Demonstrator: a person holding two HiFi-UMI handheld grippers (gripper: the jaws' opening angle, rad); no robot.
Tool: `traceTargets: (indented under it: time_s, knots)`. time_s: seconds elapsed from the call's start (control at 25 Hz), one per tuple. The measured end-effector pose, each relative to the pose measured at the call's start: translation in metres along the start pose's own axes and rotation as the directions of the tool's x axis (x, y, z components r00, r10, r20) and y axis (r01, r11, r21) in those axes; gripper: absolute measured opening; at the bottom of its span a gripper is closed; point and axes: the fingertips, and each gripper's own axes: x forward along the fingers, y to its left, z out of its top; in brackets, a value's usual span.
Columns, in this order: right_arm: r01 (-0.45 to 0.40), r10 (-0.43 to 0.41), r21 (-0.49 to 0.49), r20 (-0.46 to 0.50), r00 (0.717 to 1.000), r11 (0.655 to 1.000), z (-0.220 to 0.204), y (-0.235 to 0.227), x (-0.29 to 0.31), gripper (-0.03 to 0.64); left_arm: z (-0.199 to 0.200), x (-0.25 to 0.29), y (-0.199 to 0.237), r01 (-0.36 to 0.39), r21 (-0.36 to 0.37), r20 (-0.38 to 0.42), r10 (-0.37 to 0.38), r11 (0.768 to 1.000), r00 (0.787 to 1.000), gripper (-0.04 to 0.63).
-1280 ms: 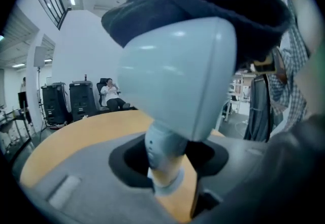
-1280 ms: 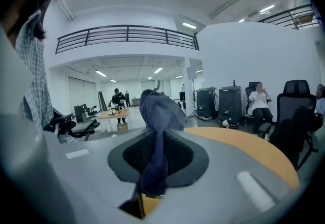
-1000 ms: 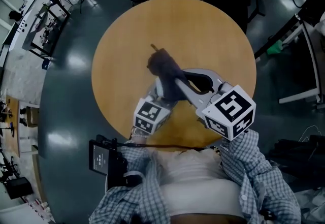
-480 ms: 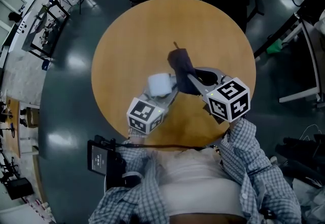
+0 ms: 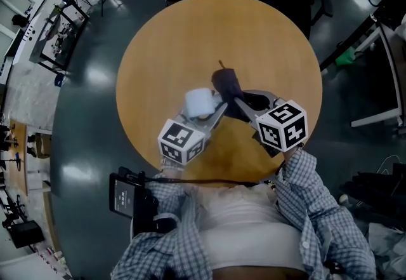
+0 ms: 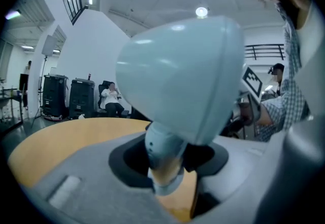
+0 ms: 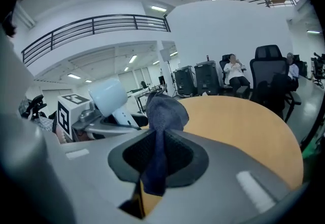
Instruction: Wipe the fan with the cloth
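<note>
My left gripper (image 5: pixel 211 112) is shut on the stem of a small pale blue fan (image 5: pixel 198 103) and holds it above the round wooden table (image 5: pixel 171 37). In the left gripper view the fan's rounded head (image 6: pixel 183 73) fills the middle, and its stem (image 6: pixel 163 159) sits between the jaws. To its right, my right gripper (image 5: pixel 240 100) is shut on a dark blue cloth (image 5: pixel 227 82). The cloth (image 7: pixel 161 114) sticks up out of the jaws beside the fan (image 7: pixel 109 95); whether they touch I cannot tell.
Dark glossy floor surrounds the table. Seated people (image 7: pixel 234 73), black cases (image 7: pixel 195 80) and office chairs (image 7: pixel 271 78) are beyond its far edge. Workbenches (image 5: pixel 54 31) stand at the left. A black device (image 5: pixel 127 195) hangs at the person's waist.
The right gripper has carried the cloth rightward and down off the fan, whose pale head now shows. The left gripper has stayed about where it was.
</note>
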Motion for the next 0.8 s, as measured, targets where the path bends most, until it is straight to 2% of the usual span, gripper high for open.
traceTargets:
  time_s: [0.28,0.48,0.64,0.8]
  knots:
    - [-0.036,0.048,-0.08,0.145,0.988,0.996,0.06,0.036,-0.028,0.054,-0.004,0.004,0.014,-0.032,-0.001,-0.041,0.032,0.999,0.999,0.179]
    - [-0.109,0.147,-0.165,0.243,0.959,0.98,0.102,0.082,-0.05,0.054,-0.008,0.005,0.022,-0.059,-0.004,-0.073,0.059,0.998,0.996,0.179]
    - [-0.11,0.169,-0.262,0.215,0.962,0.959,0.102,0.1,-0.043,0.054,-0.006,0.008,0.027,-0.072,-0.019,-0.077,0.07,0.997,0.995,0.179]
    - [-0.064,0.105,-0.268,0.142,0.984,0.961,0.071,0.087,-0.028,0.054,-0.004,0.005,0.028,-0.077,-0.031,-0.063,0.075,0.997,0.995,0.179]
